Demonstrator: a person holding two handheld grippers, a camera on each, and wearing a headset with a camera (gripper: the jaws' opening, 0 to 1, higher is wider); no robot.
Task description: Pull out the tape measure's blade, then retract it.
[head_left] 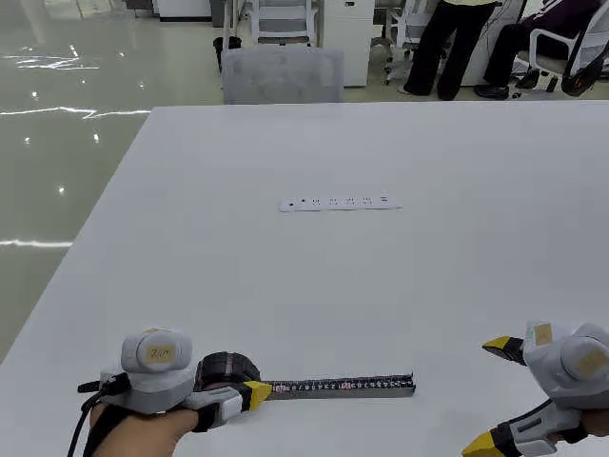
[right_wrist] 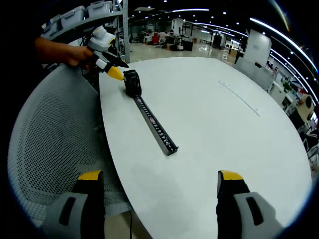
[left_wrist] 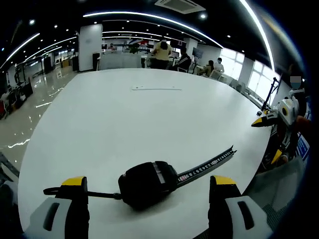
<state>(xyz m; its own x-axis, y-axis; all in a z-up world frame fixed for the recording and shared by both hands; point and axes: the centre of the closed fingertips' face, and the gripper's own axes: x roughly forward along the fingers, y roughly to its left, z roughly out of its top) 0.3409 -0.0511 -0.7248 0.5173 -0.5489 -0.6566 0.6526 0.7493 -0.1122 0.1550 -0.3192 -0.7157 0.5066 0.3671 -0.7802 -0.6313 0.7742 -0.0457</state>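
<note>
While the left gripper point(left_wrist: 149, 180) gapes around the tape measure point(head_left: 228, 368), the right gripper point(right_wrist: 158, 176) spreads empty.

My tape measure point(right_wrist: 132, 82) is black; its blade point(head_left: 343, 386) is dark, with pale tick marks and touches of red. The table point(head_left: 381, 286) is plain white. My left gripper point(left_wrist: 149, 181) and right gripper point(head_left: 490, 395) are pale grey with yellow tips.

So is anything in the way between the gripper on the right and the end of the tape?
No, nothing visible is. Just bare white table lies between the open right hand-held gripper and the free end of the pulled-out blade. The power strip sits farther back, well off that path.
</note>
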